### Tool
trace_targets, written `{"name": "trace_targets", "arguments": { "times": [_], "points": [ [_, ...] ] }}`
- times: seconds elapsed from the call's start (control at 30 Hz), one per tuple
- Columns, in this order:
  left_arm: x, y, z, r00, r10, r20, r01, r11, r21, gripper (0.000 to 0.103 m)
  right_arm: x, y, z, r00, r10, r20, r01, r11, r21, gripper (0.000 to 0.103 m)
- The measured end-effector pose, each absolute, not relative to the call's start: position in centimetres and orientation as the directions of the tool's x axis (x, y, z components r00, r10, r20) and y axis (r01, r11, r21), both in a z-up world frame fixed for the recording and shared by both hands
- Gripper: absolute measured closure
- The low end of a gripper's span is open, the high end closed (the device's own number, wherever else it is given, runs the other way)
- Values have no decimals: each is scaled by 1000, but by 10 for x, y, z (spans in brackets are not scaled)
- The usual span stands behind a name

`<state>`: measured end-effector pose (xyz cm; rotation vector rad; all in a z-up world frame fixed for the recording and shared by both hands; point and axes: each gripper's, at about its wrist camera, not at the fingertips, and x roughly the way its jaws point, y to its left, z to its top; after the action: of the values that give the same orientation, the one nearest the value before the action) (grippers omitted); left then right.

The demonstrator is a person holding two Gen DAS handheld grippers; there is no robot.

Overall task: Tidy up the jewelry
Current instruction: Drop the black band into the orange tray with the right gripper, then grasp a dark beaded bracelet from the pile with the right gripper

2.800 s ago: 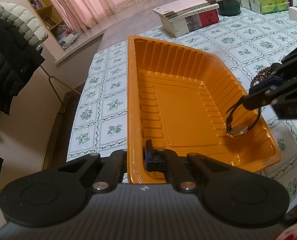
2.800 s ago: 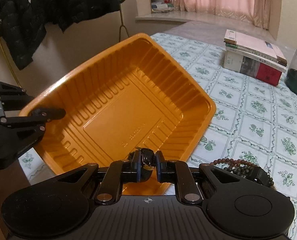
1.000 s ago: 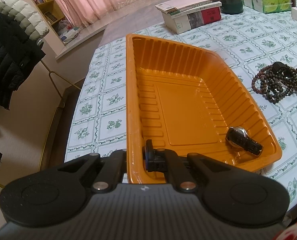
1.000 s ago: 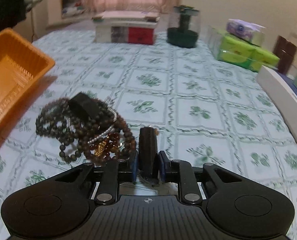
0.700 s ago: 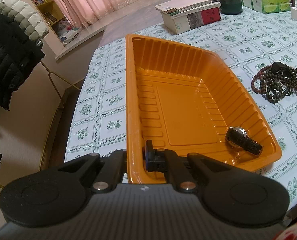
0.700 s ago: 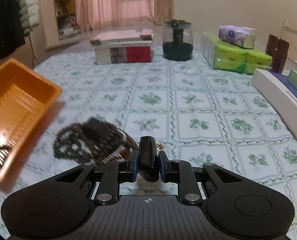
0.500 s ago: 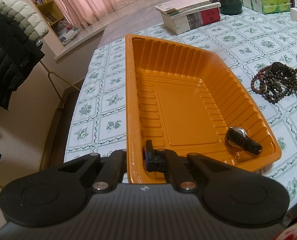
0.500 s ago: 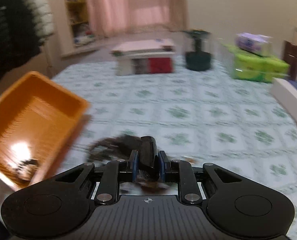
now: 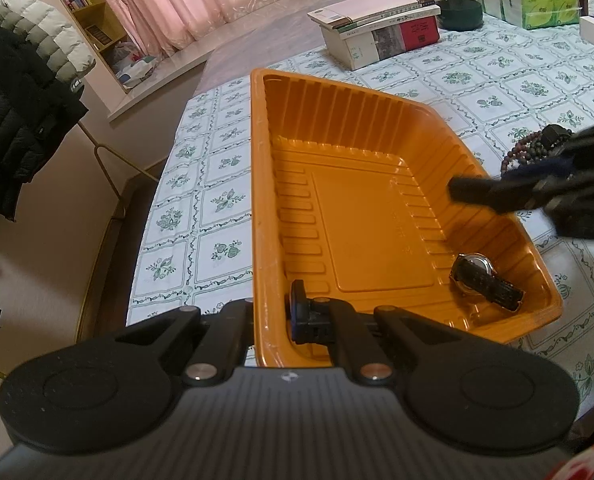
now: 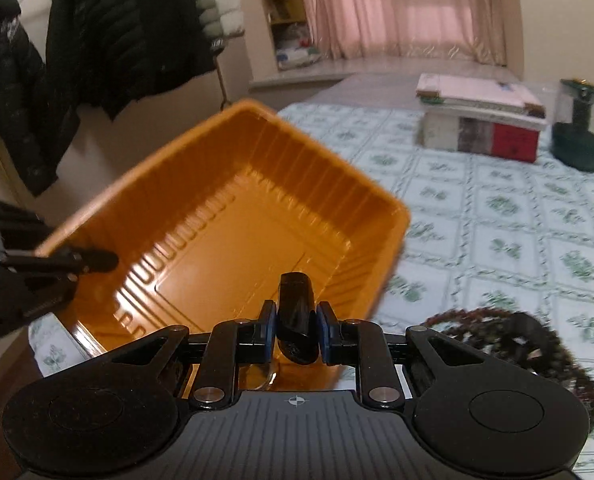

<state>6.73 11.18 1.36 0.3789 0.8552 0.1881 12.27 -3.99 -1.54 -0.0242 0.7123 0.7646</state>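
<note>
Right gripper (image 10: 296, 334) is clamped on a black strap-like piece (image 10: 295, 312), long axis toward 12 o'clock, over the orange tray (image 10: 225, 216); left gripper (image 9: 271, 318) pinches the tray's rim.

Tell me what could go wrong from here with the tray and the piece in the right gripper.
1. The right gripper pinches a black piece near one end, so it may slip before it clears the rim.
2. The tray is held only at one rim by the shut left gripper, and might tip or shift.
3. A drop could land on the watch in the near corner.
</note>
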Motion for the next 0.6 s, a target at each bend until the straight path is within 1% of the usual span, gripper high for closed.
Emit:
{"name": "trace_targets", "arguments": {
  "times": [0.17,0.2,0.23,0.27,0.3,0.33,0.43,0.6],
  "points": [
    [68,112,13,644,311,-699,-10,917,398,100,123,-34,-32,466,632,-619,-639,724,258,82],
    [68,112,14,644,309,-700,-9,918,397,100,123,-34,-33,444,651,-616,-655,705,273,79],
    [68,112,13,644,309,-700,-9,918,397,100,122,-35,-34,428,662,-616,-663,693,284,69],
    [68,113,13,644,310,-700,-10,918,397,100,121,-38,-33,428,660,-617,-660,695,286,60],
    [68,113,13,644,310,-700,-11,918,396,100,119,-42,-33,443,654,-613,-648,706,284,48],
    [68,113,13,644,310,-699,-12,918,397,100,118,-50,-33,465,646,-606,-632,721,284,46],
    [68,113,13,645,310,-698,-12,918,397,100,115,-75,-35,501,612,-612,-578,763,290,46],
    [68,114,13,645,310,-698,-13,918,396,100,104,-132,-42,592,505,-628,-457,852,254,46]
  ]
}}
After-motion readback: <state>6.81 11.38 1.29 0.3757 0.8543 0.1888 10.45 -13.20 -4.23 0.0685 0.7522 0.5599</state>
